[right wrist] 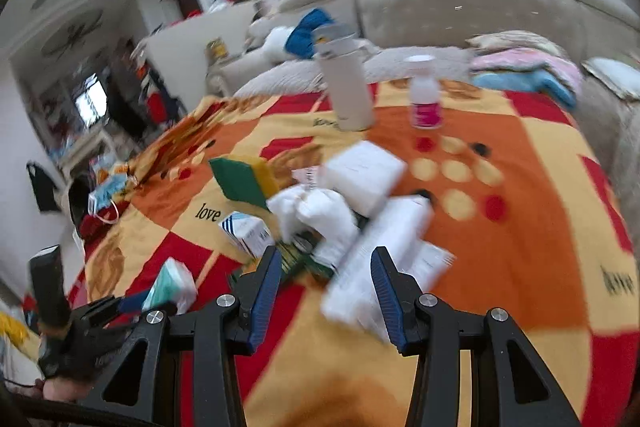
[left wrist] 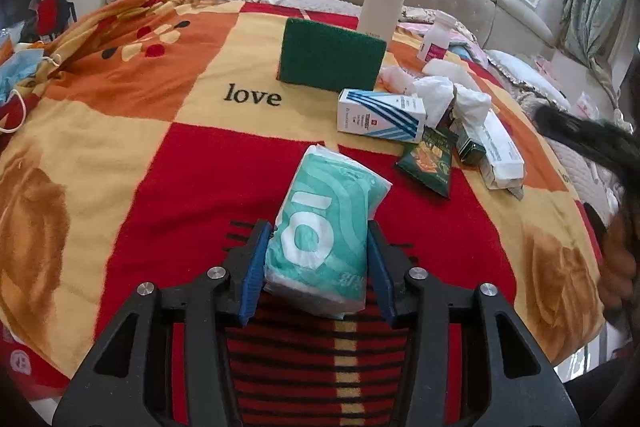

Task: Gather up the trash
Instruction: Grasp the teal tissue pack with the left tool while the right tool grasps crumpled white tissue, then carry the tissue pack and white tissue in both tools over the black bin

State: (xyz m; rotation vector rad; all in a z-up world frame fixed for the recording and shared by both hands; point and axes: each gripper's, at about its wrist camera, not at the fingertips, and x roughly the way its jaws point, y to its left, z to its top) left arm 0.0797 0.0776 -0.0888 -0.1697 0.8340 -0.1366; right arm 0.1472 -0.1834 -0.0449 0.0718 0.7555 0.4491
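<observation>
Teal tissue pack (left wrist: 324, 231) sits right up front, pinched at its sides by the left claw (left wrist: 318, 267), which has closed partway onto it, over the blanket (left wrist: 160, 167) on the bed. Looks soft and light, so it'll squash, and the plastic wrap is probably slippery; grabbing across the middle seems safest. Right claw (right wrist: 326, 295) stands partly open with a white box (right wrist: 376, 259) between the pads, too blurry to say if it's gripped. Crumpled tissues (left wrist: 440, 95) and a snack wrapper (left wrist: 430, 161) lie just beyond.
</observation>
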